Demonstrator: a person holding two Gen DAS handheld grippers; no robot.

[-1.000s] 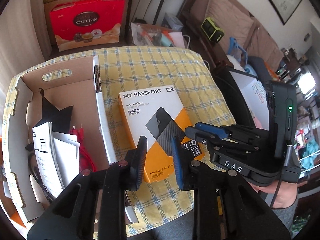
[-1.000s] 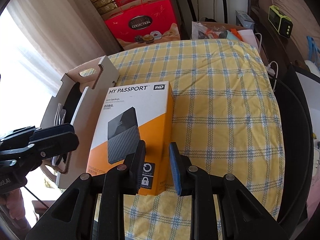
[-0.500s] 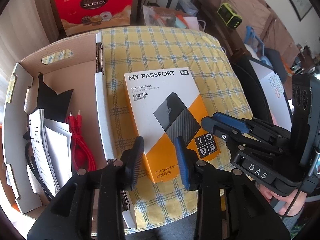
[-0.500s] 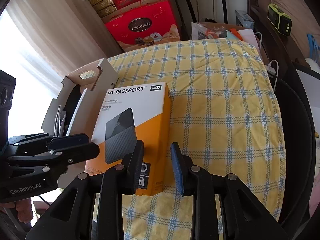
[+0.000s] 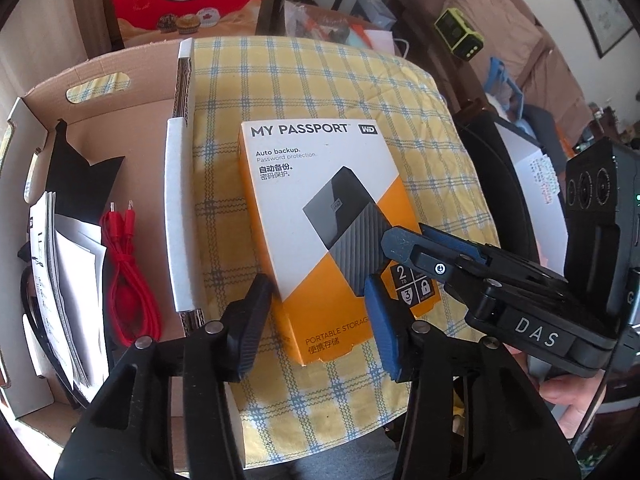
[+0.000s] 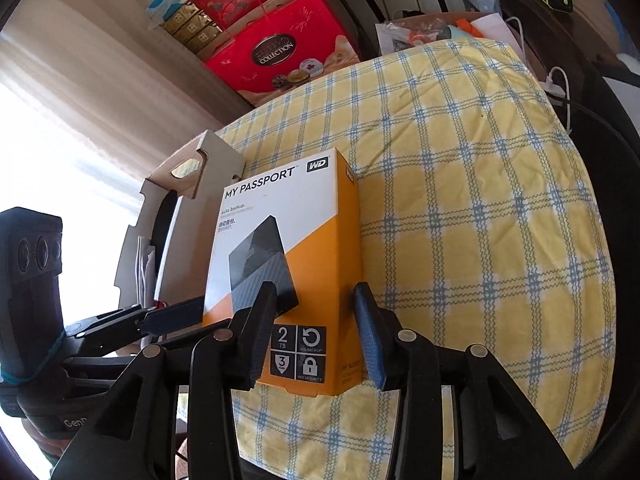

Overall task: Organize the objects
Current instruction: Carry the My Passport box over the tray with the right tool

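While both grippers' fingers (image 5: 250, 328) open, the box (image 5: 320, 208) lies between.

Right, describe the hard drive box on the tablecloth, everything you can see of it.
The WD My Passport box is white and orange printed cardboard picturing a black drive, with Chinese text and a 2 TB badge. It lies flat, face up, on the yellow checked tablecloth, beside the open cardboard box. Both opening tools straddle its near end; contact is unclear.
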